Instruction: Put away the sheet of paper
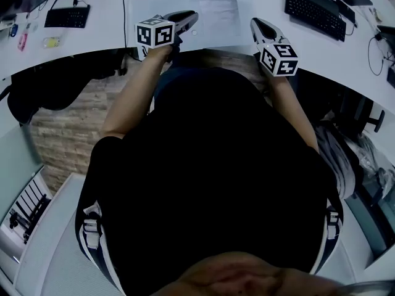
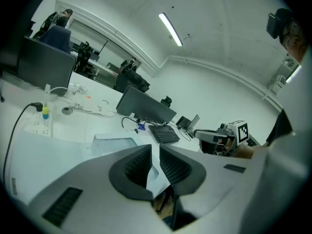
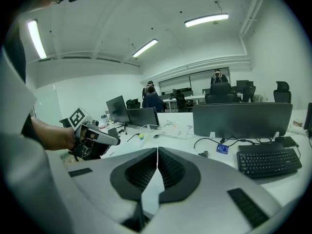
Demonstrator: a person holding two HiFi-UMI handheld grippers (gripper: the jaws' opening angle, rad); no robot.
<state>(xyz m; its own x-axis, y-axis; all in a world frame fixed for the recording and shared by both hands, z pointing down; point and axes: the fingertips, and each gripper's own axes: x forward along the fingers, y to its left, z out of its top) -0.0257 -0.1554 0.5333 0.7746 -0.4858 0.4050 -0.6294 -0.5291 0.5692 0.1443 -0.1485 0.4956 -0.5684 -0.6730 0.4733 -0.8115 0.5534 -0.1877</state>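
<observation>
Looking down in the head view, the person is holding the left gripper [image 1: 192, 17] and the right gripper [image 1: 255, 22] just over the near edge of the white table [image 1: 111, 39]. The two are held apart and both are pointing away from the body, with a pale rectangular mat [image 1: 216, 11] lying flat on the table between and beyond them. A left keyboard [image 1: 66, 16] is sitting toward the far left corner and a right keyboard [image 1: 315, 14] toward the far right. In the left gripper view the jaws are standing almost together and are pinching the sheet of paper [image 2: 157, 175]. The sheet is running up between the ribbed pads and sticking out below them, tilted, close to the table's near edge. The mat is lying beyond the jaws, and the right gripper is showing off to the right. In the right gripper view the jaws are pressing together, leaving only a thin line between them. A pale patch is showing beneath them, and whether it is paper cannot be told.
</observation>
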